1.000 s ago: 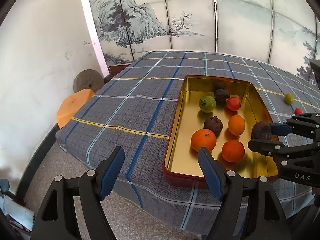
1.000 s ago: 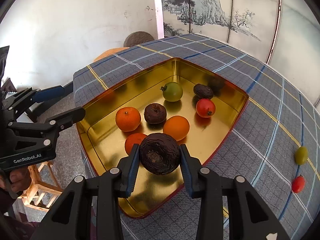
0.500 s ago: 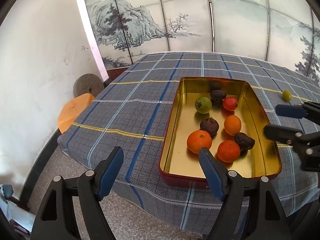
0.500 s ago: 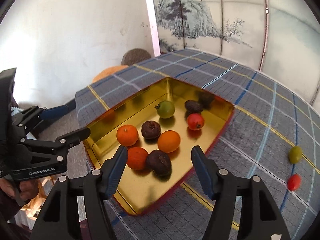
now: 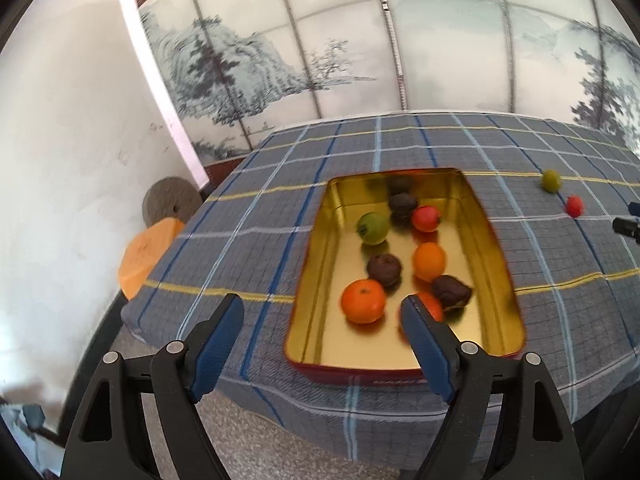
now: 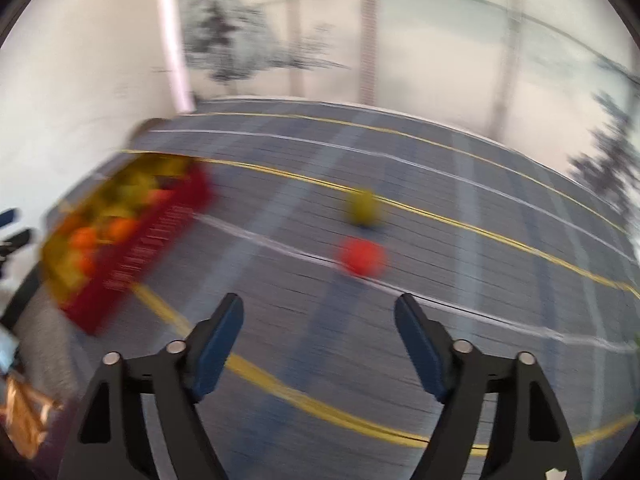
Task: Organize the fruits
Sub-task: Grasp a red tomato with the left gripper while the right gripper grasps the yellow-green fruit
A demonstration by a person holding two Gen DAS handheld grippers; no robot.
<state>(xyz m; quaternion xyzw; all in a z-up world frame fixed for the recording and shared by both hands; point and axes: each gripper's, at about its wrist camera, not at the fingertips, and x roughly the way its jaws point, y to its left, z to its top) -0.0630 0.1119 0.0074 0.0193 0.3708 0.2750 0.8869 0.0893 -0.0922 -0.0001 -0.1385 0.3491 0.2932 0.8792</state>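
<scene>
— Gold-lined red metal tin (image 5: 496,280) sits on the blue plaid tablecloth (image 5: 256,248); what's inside?

— Oranges, dark wrinkled fruits, a green fruit and a red one.

— And outside it?

— One small round red fruit (image 6: 362,257) and one small yellow-green fruit (image 6: 363,207) lie close together on the cloth, well apart from the tin.

— The jaws?

— Left gripper (image 5: 322,320) and right gripper (image 6: 319,316) are both opening, nothing between them.
</scene>
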